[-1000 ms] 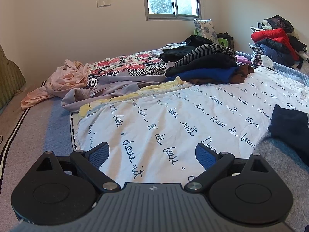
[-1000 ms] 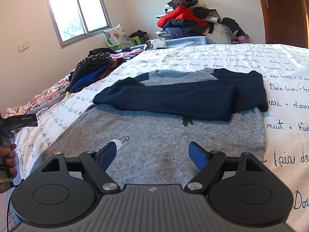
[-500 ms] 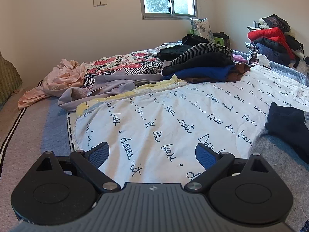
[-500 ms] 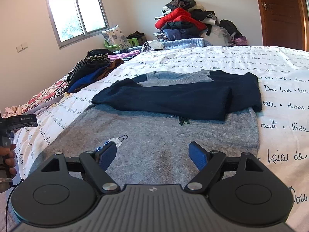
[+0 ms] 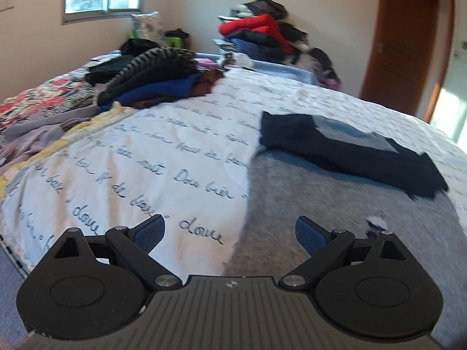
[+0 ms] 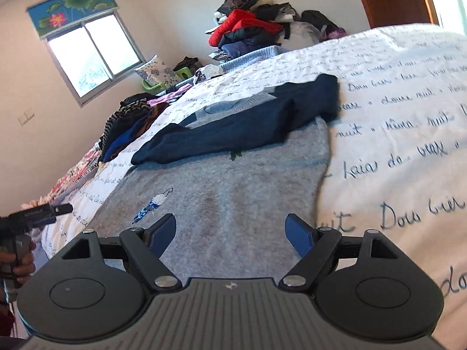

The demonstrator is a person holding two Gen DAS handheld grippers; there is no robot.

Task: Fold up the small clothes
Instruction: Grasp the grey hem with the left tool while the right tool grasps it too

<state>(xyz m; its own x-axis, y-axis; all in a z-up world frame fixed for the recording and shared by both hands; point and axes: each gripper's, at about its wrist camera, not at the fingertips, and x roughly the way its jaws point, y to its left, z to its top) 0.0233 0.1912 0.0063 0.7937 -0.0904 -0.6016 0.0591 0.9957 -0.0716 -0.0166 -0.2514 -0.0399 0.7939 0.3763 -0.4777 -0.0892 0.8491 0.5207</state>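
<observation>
Ahead of both wide, empty tools, left tool [image 5: 230, 232] and right tool [image 6: 230, 234], the grey sweater [image 6: 233, 180] (navy sleeves folded across) is coming closer, suggesting a hem grab next.

left gripper [image 5: 230, 233] swung toward sweater [image 5: 335, 204], right gripper [image 6: 230, 233] rolled

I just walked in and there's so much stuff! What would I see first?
First, the grey sweater spread flat on the white bedspread with handwriting, its dark blue sleeves folded across the top. Then the red jacket on the clothes heap by the far wall, and the striped pile on the bed below the window.
</observation>
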